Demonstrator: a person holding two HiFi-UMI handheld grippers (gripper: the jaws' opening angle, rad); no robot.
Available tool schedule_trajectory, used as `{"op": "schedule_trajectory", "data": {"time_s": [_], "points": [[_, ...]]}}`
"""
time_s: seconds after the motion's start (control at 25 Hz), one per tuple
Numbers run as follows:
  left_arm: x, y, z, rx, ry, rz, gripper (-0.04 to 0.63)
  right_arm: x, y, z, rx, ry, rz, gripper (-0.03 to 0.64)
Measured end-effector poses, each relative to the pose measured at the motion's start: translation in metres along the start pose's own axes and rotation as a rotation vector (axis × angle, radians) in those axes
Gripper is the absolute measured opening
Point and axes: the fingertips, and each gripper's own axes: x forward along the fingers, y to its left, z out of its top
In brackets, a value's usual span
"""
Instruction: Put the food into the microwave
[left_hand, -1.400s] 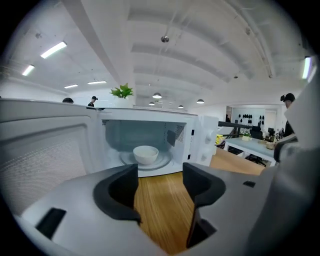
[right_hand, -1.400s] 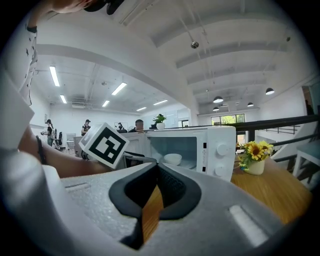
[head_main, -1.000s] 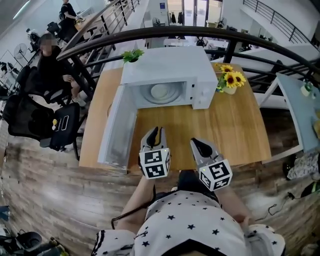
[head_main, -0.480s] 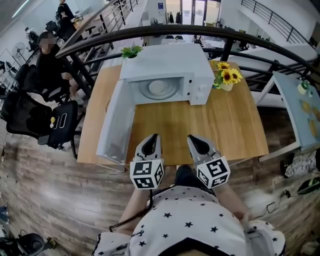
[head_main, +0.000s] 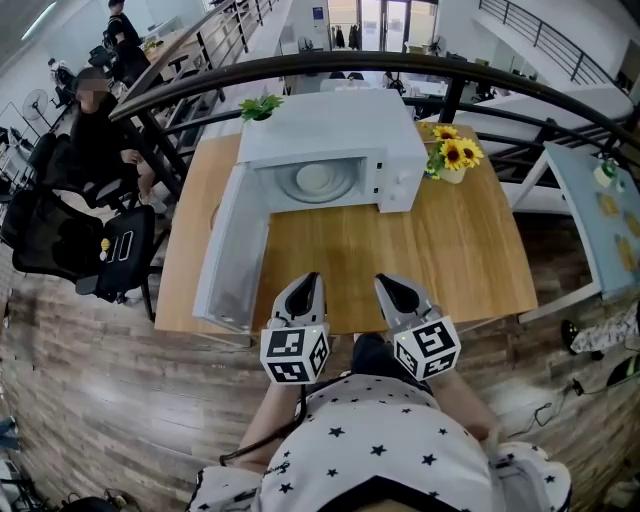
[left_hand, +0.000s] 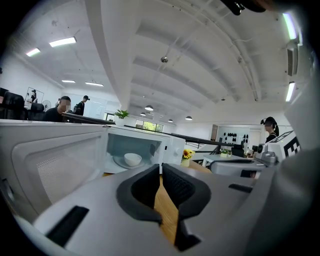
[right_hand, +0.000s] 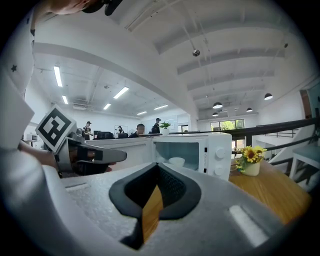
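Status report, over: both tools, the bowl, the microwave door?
Shut and empty: left tool, right tool. The bowl inside microwave, on turntable. The door wide open.

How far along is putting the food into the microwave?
Done, it seems: a white bowl sits inside the microwave. In hand: nothing; the left hand-held gripper and right hand-held gripper are shut and empty, near the front edge of the table. Left: the door stands open, so closing it probably remains.
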Motion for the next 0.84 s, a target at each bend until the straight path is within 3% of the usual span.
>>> {"op": "schedule_trajectory", "data": {"time_s": [0.84], "points": [[0.009,0.012,-0.004,-0.04,0.022,0.008,0.018,0.014,-0.004,0.002,-0.013,0.005,0.025,0.005]]}}
